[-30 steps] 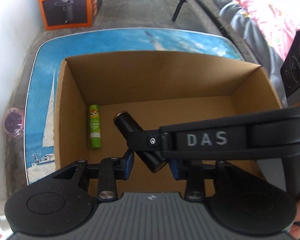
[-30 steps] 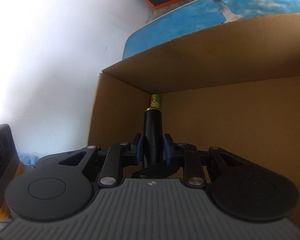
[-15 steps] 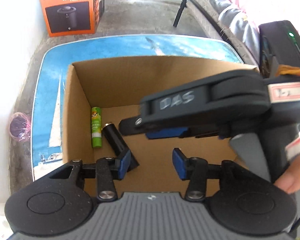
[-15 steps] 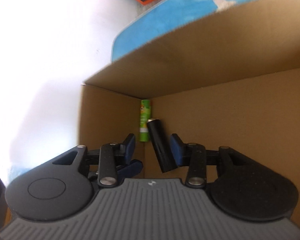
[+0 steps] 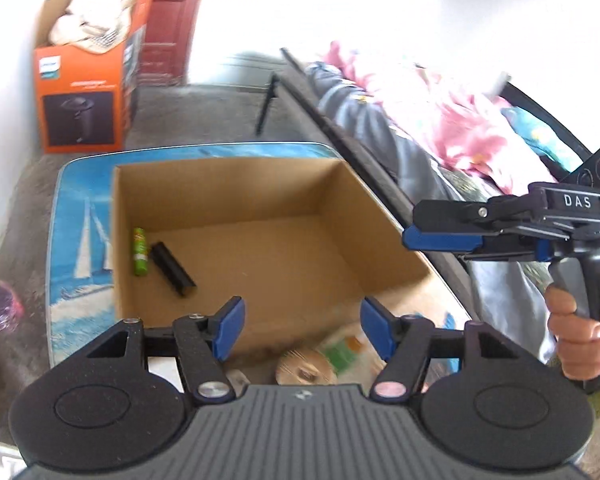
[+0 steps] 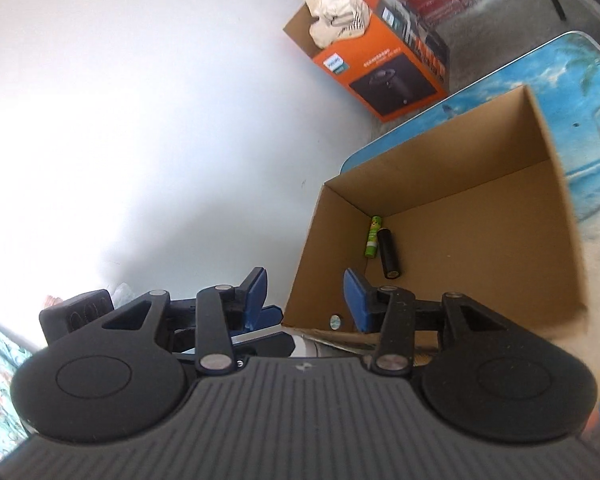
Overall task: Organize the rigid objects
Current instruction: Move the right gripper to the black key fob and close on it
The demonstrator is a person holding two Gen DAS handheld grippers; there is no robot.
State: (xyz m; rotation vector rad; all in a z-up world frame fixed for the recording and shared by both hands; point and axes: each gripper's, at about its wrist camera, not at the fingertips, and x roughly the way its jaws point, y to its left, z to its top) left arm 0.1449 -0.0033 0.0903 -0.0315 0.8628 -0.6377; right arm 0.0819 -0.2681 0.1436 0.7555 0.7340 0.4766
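Observation:
An open cardboard box (image 5: pixel 380 240) (image 6: pixel 540 184) stands on a blue seascape table (image 5: pixel 80 240). Inside, by its left wall, lie a green tube (image 5: pixel 140 245) (image 6: pixel 373 237) and a black cylinder (image 5: pixel 173 264) (image 6: pixel 389 254), side by side. My left gripper (image 5: pixel 302 330) is open and empty above the box's near edge. My right gripper (image 6: pixel 305 296) is open and empty, raised outside the box's near corner; it also shows in the left wrist view (image 5: pixel 444 228) at the right, held in a hand.
An orange carton (image 5: pixel 84 84) (image 6: pixel 376 52) with cloth in it stands on the floor beyond the table. A round gold-lidded item (image 5: pixel 306 370) and green-white packaging lie in front of the box. Bedding (image 5: pixel 440 112) lies to the right. A white wall is at left.
The right gripper opened, left the black cylinder lying in the box beside the green tube, and pulled up and out to the right. Both grippers have drawn back from the box.

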